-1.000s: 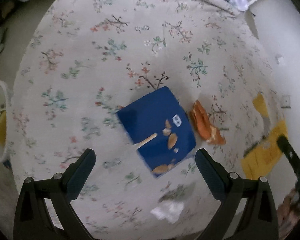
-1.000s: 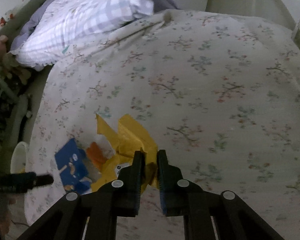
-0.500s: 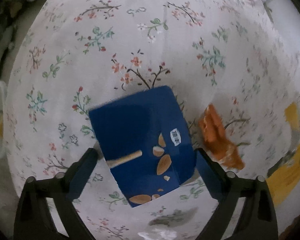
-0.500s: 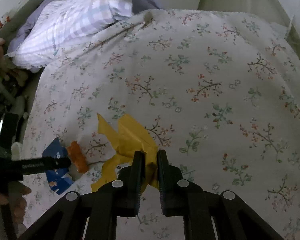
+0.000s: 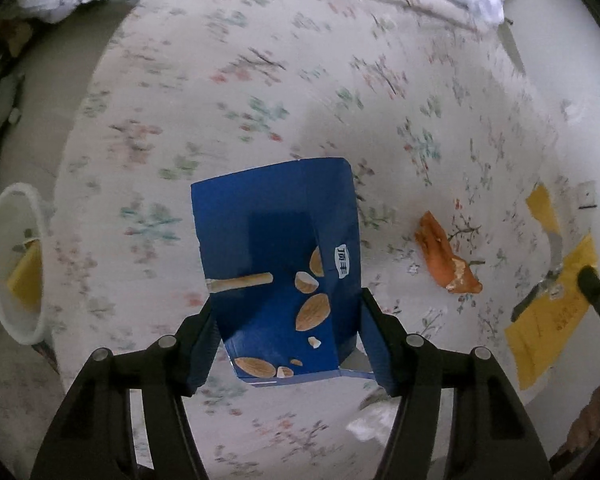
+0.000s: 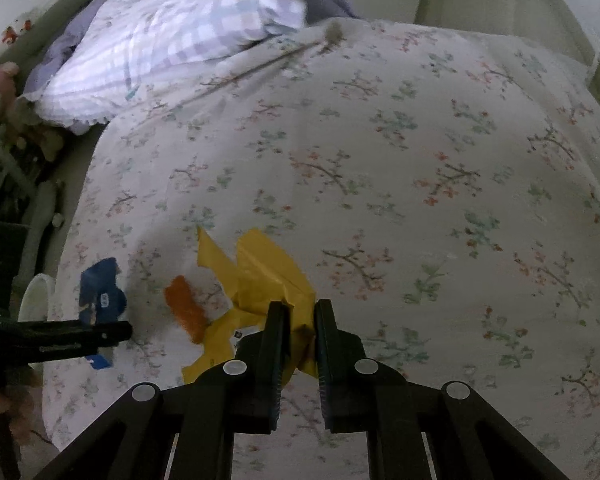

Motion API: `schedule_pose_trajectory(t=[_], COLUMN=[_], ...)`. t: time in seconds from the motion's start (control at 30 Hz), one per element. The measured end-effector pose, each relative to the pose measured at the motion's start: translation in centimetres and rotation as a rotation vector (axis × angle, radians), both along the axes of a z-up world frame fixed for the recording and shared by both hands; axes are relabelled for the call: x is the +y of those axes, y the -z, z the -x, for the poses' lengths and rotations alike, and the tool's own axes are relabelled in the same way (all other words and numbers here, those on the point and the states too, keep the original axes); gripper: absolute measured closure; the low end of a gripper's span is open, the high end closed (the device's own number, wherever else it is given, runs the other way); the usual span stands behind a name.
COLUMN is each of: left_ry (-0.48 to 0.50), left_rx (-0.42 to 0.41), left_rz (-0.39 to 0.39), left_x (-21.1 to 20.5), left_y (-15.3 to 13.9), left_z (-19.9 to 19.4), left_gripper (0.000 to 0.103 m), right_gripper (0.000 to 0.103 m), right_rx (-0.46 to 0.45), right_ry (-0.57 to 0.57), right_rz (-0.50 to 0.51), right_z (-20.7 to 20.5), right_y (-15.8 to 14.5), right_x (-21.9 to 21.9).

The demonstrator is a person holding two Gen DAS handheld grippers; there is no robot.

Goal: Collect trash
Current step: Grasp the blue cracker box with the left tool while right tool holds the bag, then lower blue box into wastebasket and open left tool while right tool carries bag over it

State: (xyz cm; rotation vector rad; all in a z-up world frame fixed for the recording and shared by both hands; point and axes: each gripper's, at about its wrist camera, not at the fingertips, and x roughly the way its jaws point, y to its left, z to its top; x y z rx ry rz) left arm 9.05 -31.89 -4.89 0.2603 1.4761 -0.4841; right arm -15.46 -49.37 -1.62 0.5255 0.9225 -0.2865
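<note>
On the flowered bedspread (image 5: pixel 268 92), the blue snack box (image 5: pixel 276 256) lies flat between the jaws of the left gripper (image 5: pixel 286 344), which points straight down at it. The jaws are closing, and both pads sit against or right at the box's side edges near its lower end; from this view I cannot be sure they press it yet. The right gripper (image 6: pixel 300 320) is clenched on the crumpled yellow wrapper (image 6: pixel 260 272), which rests partly on the bed.

The step in hand looks like gripping the box. To do it well, the jaws should close until the cardboard is firmly pinched but not crushed flat, since an empty carton will likely buckle and slip if squeezed hard at one end. The grip sits low on the box, so it may swing when lifted; lifting straight and slowly would help. The white bin (image 5: pixel 16 264) stands off the bed's left edge, with something yellow already inside, and seems the place to carry it.

Orange peel (image 5: pixel 444 256) lies near the box's right, and a white scrap (image 5: pixel 372 420) is beside the right jaw; both remain to be collected.
</note>
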Motion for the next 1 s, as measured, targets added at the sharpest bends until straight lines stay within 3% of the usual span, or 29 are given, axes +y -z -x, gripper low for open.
schedule_pose_trajectory(t=[0.17,0.43,0.77,1.0], left_ry=[-0.038,-0.153,-0.272,-0.295], left_rx=[-0.037,-0.088,-0.09,-0.095], left_rz=[0.038,0.052,0.086,0.115], left_x=[5.3,19.2,29.6,32.8], left_y=[-2.3,-4.9,-3.0,-0.5], left_z=[-2.1,-6.2,-8.7,-10.3], left_gripper=[0.037,0.037,0.036,0.035], right_gripper=[0.091,0.091,0.091,0.091], right_rx=[-0.008,-0.02,-0.027,-0.02], right_ry=[-0.027,-0.132,-0.267,-0.346], right_rz=[0.007,0.022,0.022,0.008], right_z=[-1.7,-6.2,-12.2,-16.2], right_y=[-1.0,-2.5,-2.8,-1.6], right_x=[2.8,9.9,20.2,26.7])
